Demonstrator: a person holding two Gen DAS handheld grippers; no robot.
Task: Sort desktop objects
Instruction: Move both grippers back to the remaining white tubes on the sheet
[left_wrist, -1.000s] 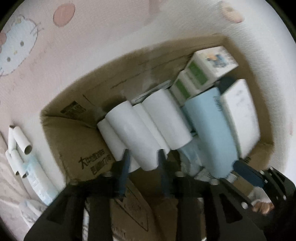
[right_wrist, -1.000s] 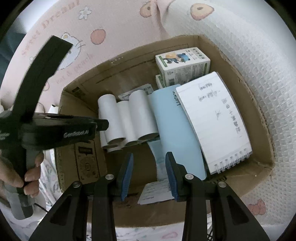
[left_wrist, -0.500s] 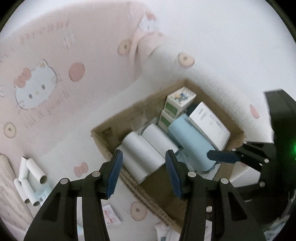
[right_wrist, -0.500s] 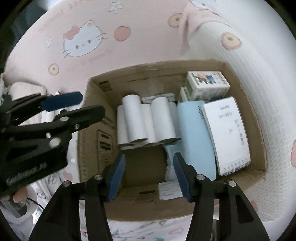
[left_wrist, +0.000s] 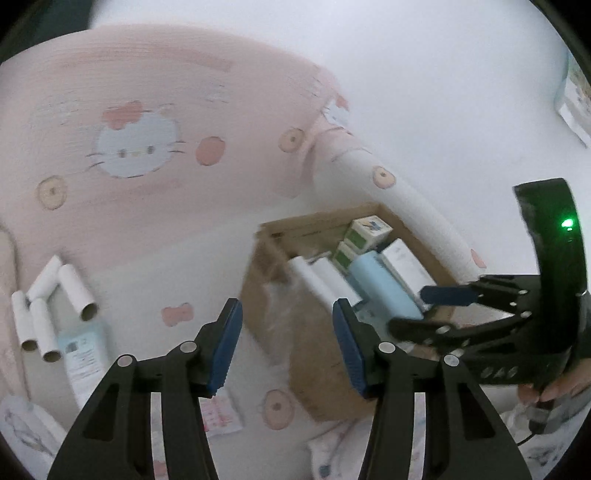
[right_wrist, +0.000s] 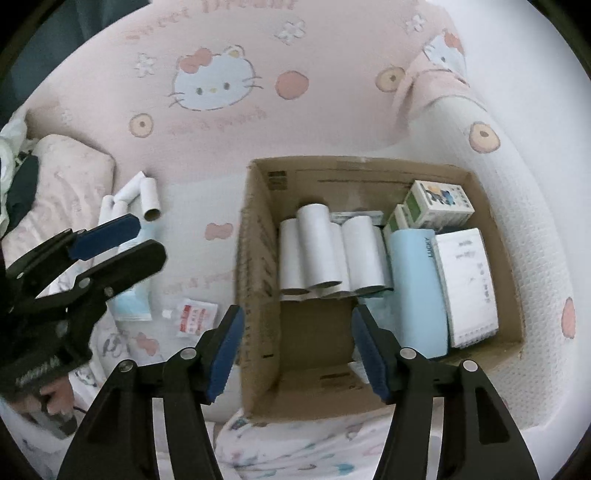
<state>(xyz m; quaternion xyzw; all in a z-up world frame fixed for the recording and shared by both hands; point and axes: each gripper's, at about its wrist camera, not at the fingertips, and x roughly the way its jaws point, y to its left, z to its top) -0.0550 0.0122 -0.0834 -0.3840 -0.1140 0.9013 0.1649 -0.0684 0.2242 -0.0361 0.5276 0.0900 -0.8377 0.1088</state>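
We are cataloguing one cardboard box (right_wrist: 258, 295) on the pink cartoon-cat bedding (right_wrist: 229, 122), holding white paper rolls (right_wrist: 325, 251), a light blue notebook (right_wrist: 417, 288), a spiral notepad (right_wrist: 467, 284) and small green-and-white cartons (right_wrist: 436, 205). We are holding the right gripper (right_wrist: 297, 350) above the box, jaws opening, nothing between them. The left gripper (left_wrist: 286, 347) is likewise opening and empty. Loose cardboard tubes (left_wrist: 40, 306) are lying left of the box, well apart.

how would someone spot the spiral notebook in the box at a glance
Start at the open cardboard box on the pink cartoon-cat sheet. Along its right-hand wall lies the spiral notebook, beside a pale blue book. It alone is white, with handwriting and wire binding at its near edge.
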